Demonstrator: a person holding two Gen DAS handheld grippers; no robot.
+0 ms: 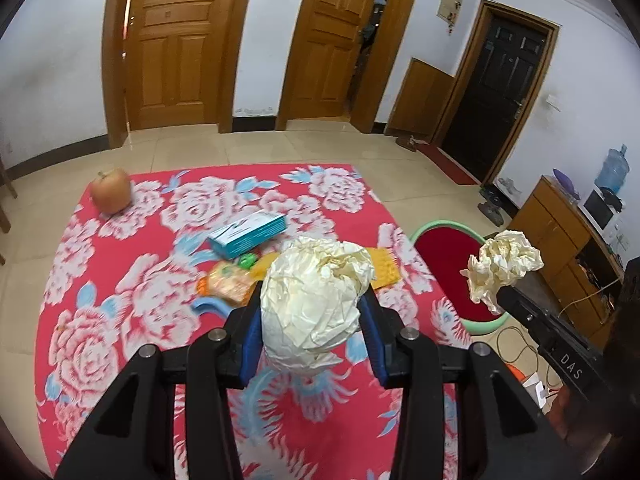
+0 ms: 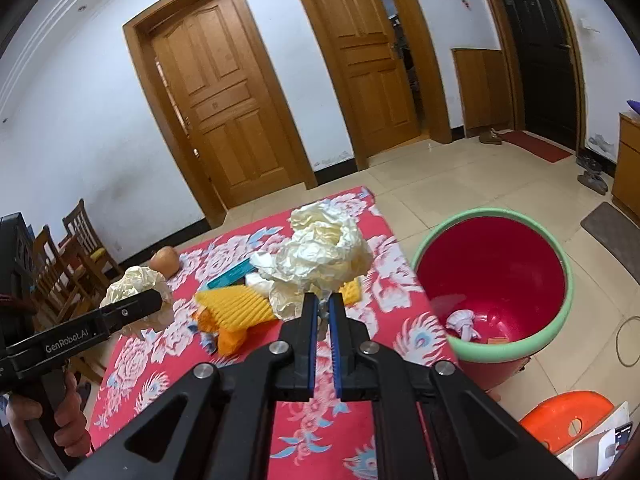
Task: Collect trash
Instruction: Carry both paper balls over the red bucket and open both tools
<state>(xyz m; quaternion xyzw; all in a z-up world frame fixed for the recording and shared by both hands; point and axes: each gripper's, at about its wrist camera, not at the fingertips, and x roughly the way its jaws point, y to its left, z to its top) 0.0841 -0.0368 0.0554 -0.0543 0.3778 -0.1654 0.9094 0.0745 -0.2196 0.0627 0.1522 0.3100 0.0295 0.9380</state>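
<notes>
Both jaws grip a crumpled paper wad (image 1: 316, 300) each, so you've yet to fill the bin (image 2: 558, 312); wrappers (image 2: 236, 308) remain on the desk (image 2: 320, 420).

Materials and surface finish

You see crumpled matt paper wads (image 1: 316, 304) (image 2: 320, 256), a glossy plastic bin (image 2: 496, 280), a printed cloth table cover (image 1: 120, 300), and varnished wood doors (image 1: 176, 40).
</notes>
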